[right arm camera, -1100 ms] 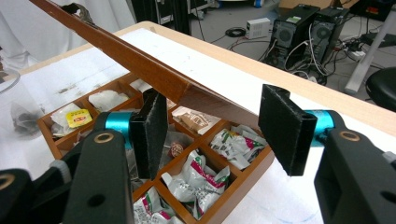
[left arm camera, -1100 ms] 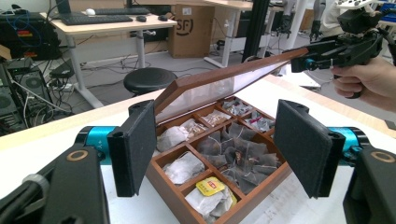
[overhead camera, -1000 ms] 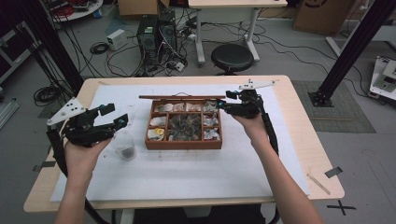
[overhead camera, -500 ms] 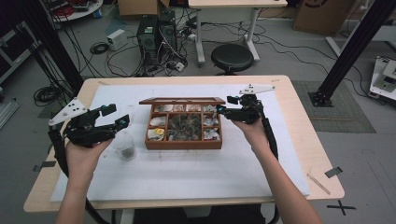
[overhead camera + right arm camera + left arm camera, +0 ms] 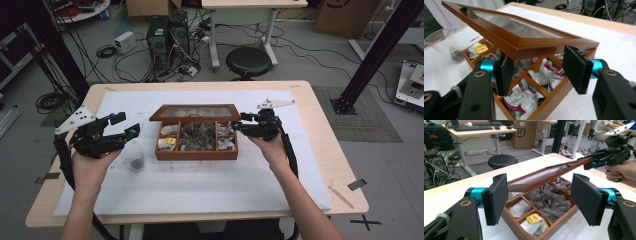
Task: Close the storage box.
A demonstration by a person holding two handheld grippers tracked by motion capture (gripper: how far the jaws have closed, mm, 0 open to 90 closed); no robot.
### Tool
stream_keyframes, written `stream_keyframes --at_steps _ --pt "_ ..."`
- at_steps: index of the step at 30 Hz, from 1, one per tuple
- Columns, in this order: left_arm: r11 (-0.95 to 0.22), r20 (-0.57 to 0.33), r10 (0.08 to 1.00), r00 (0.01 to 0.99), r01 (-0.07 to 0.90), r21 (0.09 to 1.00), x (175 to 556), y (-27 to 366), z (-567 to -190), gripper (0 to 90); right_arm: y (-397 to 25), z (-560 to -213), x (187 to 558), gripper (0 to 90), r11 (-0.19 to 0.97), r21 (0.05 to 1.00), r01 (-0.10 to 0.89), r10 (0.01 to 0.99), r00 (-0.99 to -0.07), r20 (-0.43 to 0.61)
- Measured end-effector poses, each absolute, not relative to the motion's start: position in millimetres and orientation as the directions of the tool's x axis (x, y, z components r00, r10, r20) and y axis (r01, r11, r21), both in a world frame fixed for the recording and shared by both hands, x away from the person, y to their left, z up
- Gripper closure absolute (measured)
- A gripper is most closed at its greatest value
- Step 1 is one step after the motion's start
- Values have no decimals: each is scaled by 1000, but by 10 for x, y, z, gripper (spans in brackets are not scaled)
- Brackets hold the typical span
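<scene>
A wooden tea box (image 5: 196,154) with several compartments of tea bags (image 5: 523,99) sits mid-table. Its glass-paned lid (image 5: 195,112) is hinged at the back and hangs half raised over the box. My right gripper (image 5: 239,122) is open at the box's right side, its jaws just under the lid's (image 5: 524,32) right front corner, one jaw touching the frame. In the left gripper view the right gripper (image 5: 587,163) meets the lid (image 5: 544,176) at its tip. My left gripper (image 5: 125,125) is open left of the box and holds nothing.
A clear glass cup (image 5: 134,155) with a tea bag inside stands on the white mat (image 5: 210,190) just left of the box, below my left gripper. A stool (image 5: 248,60) and computer gear stand beyond the table's far edge.
The lid has swung down from upright to about half raised, with my right gripper following its corner. My left gripper has barely moved.
</scene>
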State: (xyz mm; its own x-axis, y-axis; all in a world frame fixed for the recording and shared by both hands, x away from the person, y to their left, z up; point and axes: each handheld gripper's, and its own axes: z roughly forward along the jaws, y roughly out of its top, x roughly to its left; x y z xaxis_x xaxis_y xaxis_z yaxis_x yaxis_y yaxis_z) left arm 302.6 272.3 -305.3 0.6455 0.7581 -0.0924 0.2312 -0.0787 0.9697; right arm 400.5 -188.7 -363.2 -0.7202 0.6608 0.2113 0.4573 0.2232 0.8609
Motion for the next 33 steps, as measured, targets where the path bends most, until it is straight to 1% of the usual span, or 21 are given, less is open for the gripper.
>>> stream_keyframes --at_steps 9,33 --pt "-85 -92 756 648 237 968 3039 2704 -3073 303 -1903 -3744 3957 457 211 849 484 647 -721 250" --pt "-84 -101 760 642 251 964 3061 2700 -3115 303 -1891 -3969 3798 460 247 845 474 673 -712 203"
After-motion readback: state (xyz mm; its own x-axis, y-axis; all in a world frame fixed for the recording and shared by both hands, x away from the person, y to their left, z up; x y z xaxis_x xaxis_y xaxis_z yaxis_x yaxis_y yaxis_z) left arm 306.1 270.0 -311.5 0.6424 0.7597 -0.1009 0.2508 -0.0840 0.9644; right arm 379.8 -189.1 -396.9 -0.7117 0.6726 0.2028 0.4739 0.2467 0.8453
